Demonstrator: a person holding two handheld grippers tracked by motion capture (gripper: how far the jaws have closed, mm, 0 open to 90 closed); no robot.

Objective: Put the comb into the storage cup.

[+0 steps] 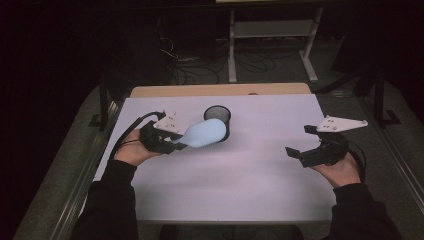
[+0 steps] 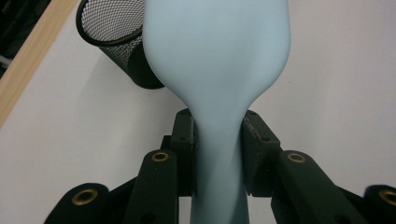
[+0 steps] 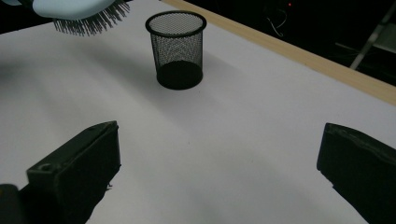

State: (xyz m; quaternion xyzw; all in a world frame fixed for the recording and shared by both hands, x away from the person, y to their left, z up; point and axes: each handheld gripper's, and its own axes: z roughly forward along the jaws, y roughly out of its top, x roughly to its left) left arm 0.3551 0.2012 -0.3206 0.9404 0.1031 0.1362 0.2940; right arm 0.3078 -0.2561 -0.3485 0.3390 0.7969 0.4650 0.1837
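1. The left gripper (image 1: 172, 145) clamps the narrow handle of a pale blue hairbrush (image 1: 205, 133), its jaws pressed against both sides of the handle.
2. The hairbrush is lifted off the table (image 1: 240, 185), its broad head reaching toward the far edge and overlapping the black mesh cup (image 1: 218, 116) in the high view.
3. The mesh cup stands upright near the middle of the table's far edge.
4. The right gripper (image 1: 299, 141) hovers near the right edge, jaws spread wide with nothing between them.

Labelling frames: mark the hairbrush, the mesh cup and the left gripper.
hairbrush (image 1: 205, 133), high view, back of its pale blue head
mesh cup (image 3: 177, 49), right gripper view, its side wall
left gripper (image 2: 218, 140), left gripper view, between its fingertips
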